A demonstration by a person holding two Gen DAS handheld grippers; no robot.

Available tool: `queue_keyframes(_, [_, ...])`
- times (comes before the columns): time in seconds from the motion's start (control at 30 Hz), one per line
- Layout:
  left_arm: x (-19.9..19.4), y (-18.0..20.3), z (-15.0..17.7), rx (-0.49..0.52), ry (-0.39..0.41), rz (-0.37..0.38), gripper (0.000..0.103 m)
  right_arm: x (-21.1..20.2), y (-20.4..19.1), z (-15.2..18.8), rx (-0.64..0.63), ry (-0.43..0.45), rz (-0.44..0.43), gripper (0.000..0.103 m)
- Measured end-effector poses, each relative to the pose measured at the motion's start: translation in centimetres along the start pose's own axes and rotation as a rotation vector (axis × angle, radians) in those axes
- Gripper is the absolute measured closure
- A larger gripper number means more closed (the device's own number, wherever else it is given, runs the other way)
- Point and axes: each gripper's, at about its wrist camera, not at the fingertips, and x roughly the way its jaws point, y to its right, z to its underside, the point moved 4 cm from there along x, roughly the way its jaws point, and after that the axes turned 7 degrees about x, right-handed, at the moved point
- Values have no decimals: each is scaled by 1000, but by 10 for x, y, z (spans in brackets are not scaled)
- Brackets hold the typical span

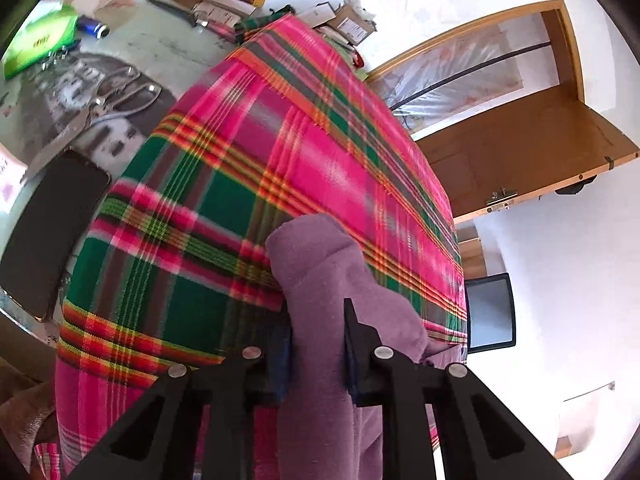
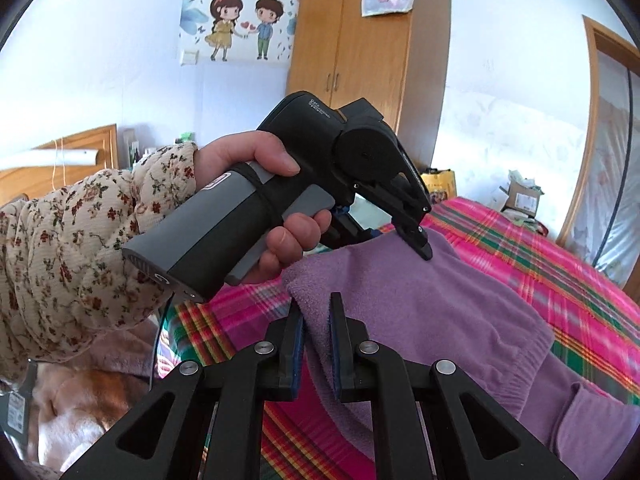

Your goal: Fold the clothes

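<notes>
A purple fleece garment (image 2: 420, 320) lies on a bed covered by a pink and green plaid sheet (image 1: 248, 152). In the left wrist view a raised fold of the purple garment (image 1: 320, 272) fills the gap between the fingers of my left gripper (image 1: 317, 308), which is shut on it. The right wrist view shows my right gripper (image 2: 316, 304) shut on the garment's near edge. Further back in that view, a hand in a floral sleeve (image 2: 80, 240) holds the left gripper (image 2: 424, 248), with its tips down on the cloth.
Beside the bed, a table (image 1: 168, 48) carries scissors (image 1: 116, 96), a dark phone (image 1: 52, 232), a green pack (image 1: 40, 44) and boxes (image 1: 348, 24). A wooden door (image 1: 520, 152) stands open on the right. A wardrobe (image 2: 368, 60) stands behind the bed.
</notes>
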Motion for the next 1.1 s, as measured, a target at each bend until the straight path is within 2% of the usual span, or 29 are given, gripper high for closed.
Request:
queue_keyframes(0.13, [-8,21,-6,35,21,-22,83,-11,3,-7,14,35,4,92])
queue_keyframes(0.3, [-15,49,-11,83,43,-63,83,-33,19,-17,107,80,-21,92])
queue_keyframes(0.47, [-19,79,-13,119,60,-70,83,-50,28,-27,151,115,-18,92])
queue_keyframes(0.7, [-19,111,-14,175,57,-110,83,-64,63,-36,268,150,-53,92])
queue_keyframes(1.1, [-1,178,-7,237,36,-77,82,-114,95,-31,336,230,-4,92])
